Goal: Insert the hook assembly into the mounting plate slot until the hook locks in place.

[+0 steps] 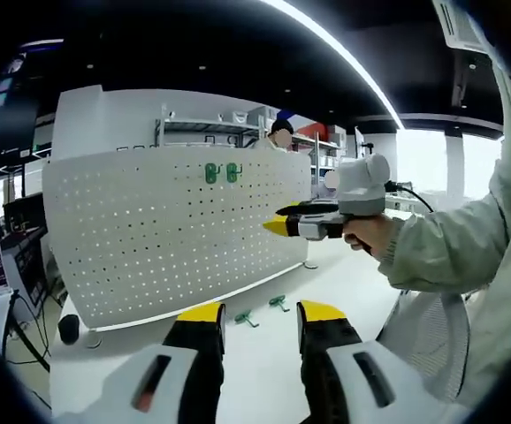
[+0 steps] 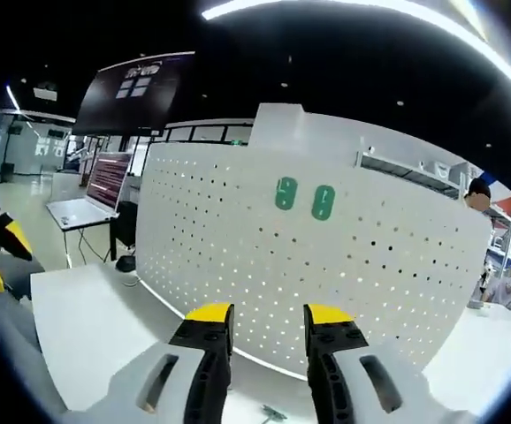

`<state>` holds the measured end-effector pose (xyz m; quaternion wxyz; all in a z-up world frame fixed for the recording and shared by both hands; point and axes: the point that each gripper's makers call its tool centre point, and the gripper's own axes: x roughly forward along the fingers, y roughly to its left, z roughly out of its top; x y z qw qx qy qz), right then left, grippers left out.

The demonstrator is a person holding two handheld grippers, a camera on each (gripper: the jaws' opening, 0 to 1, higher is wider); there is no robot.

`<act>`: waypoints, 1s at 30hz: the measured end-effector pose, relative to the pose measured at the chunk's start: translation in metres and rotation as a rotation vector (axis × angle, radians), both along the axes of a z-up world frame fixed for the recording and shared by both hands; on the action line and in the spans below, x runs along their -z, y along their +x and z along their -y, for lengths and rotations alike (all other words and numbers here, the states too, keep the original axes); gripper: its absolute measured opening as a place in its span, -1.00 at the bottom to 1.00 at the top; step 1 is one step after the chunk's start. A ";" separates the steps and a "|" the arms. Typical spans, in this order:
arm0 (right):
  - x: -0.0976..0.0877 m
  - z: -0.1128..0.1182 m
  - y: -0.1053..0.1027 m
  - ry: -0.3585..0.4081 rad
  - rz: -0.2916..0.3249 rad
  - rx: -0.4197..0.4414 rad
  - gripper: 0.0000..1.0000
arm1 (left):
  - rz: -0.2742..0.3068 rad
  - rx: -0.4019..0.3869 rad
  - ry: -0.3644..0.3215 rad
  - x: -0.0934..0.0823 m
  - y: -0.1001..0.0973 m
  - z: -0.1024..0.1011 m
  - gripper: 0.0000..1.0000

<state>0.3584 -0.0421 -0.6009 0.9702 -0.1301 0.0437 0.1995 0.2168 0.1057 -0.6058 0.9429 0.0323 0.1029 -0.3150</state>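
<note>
White perforated pegboard (image 1: 176,234) stands upright on the white table (image 1: 264,353), running along its far edge in the left gripper view. Two green hook plates (image 1: 222,173) sit side by side in the board's top rows, touching the panel and close to each other. In the right gripper view the same pegboard (image 2: 326,265) curves across the frame, with the two green plates (image 2: 304,199) in its upper middle.

Two more green hook pieces (image 1: 263,311) lie flat on the table near the foot of the board, slightly apart from one another. One small green piece (image 2: 271,412) lies on the table surface (image 2: 87,318) between the jaws in the right gripper view.

Left gripper (image 1: 257,320) hangs above the table with its yellow-tipped jaws spread apart and nothing between them. Right gripper (image 2: 269,322) faces the board, its jaws also spread and bare. In the left gripper view that right gripper (image 1: 278,221) comes in from the right, held by a hand (image 1: 370,234) in a pale sleeve (image 1: 450,243), pointing toward the board's right end. A laptop (image 2: 87,199) sits open on a side table beyond the left end of the board.
</note>
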 end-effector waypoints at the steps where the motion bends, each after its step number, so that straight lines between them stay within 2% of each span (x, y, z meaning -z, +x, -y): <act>1: 0.002 0.000 -0.003 -0.002 -0.007 -0.003 -0.37 | -0.001 0.000 -0.001 0.000 0.000 0.000 -0.33; 11: 0.019 0.000 -0.040 0.043 -0.089 -0.035 -0.30 | 0.000 0.010 0.002 0.002 0.002 0.004 -0.33; 19: 0.027 0.007 -0.060 0.046 -0.109 -0.021 -0.17 | 0.002 0.023 0.008 0.003 0.001 0.008 -0.33; 27: 0.045 0.000 -0.086 0.077 -0.210 -0.071 -0.16 | 0.002 0.021 0.010 0.004 -0.002 0.007 -0.33; 30: 0.049 0.002 -0.094 0.073 -0.225 -0.074 -0.15 | 0.002 0.016 0.007 0.005 -0.003 0.005 -0.33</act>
